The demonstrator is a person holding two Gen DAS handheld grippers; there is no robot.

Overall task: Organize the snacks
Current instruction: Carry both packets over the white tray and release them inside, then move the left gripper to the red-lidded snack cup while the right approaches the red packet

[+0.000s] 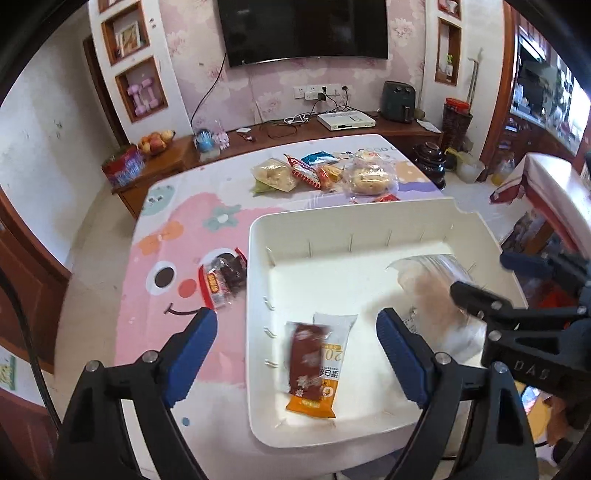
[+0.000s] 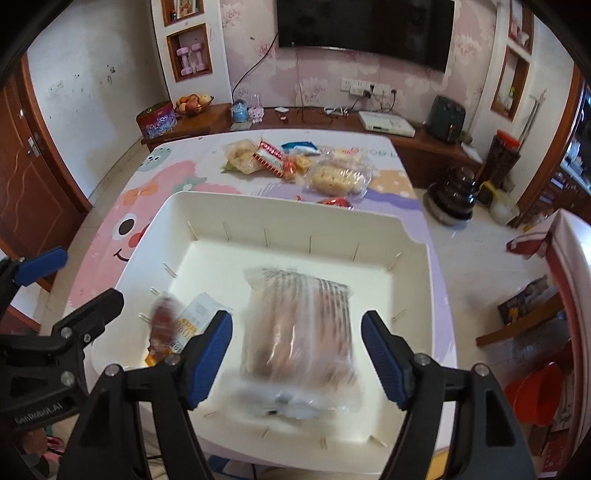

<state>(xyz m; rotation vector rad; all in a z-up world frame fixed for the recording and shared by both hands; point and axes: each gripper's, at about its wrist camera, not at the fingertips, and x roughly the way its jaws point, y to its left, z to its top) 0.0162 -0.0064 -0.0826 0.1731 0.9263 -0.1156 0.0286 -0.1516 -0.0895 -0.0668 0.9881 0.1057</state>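
Looking like a home living room: wall-mounted television [image 1: 303, 29] hanging over a wooden media console [image 1: 332, 129], floral wallpaper [image 1: 195, 48] covering the wall, fruit bowl [image 1: 155, 142] and pink dumbbells [image 1: 142, 98] sitting in view.

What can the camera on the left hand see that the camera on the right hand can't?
Only the left wrist view shows the red-edged dark snack packet lying on the pink cartoon mat outside the bin.

Only the right wrist view shows the brown door and the red basin on the floor.

Both show the white bin, the brown packet on the orange-and-white packet inside it, the big clear bag, the snack pile at the far end, and the open left gripper and right gripper.
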